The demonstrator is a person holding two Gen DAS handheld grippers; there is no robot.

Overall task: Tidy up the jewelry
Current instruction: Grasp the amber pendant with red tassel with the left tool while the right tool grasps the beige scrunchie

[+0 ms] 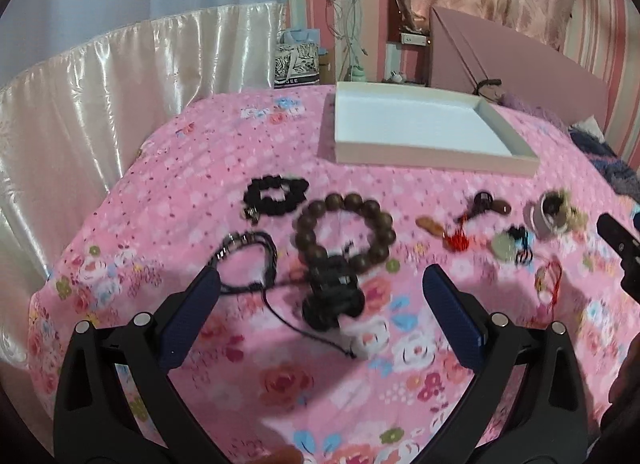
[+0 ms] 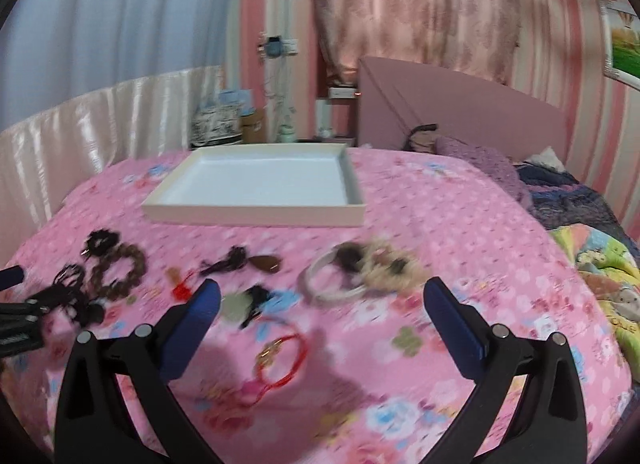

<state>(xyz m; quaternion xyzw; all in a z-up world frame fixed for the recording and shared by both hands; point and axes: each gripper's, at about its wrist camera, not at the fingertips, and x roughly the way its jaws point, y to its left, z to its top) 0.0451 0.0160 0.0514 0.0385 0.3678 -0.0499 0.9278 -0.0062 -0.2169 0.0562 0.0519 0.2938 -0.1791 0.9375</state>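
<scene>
Nothing is sorted yet: I see the shallow white tray (image 1: 436, 162) bare, with all the jewelry on the pink floral bedspread (image 1: 168, 192) short of it. My left gripper (image 1: 320, 280) hangs wide apart, holding nothing, over the brown wooden bead bracelet (image 1: 344, 230), round and glossy, beside a black beaded bracelet (image 1: 276, 194) and thin black cord necklace (image 1: 248, 256). My right gripper (image 2: 322, 292) is likewise spread and holding nothing, above a red string bracelet (image 2: 280, 360); a pale rigid bangle (image 2: 332, 280) lies beyond, blurred.
</scene>
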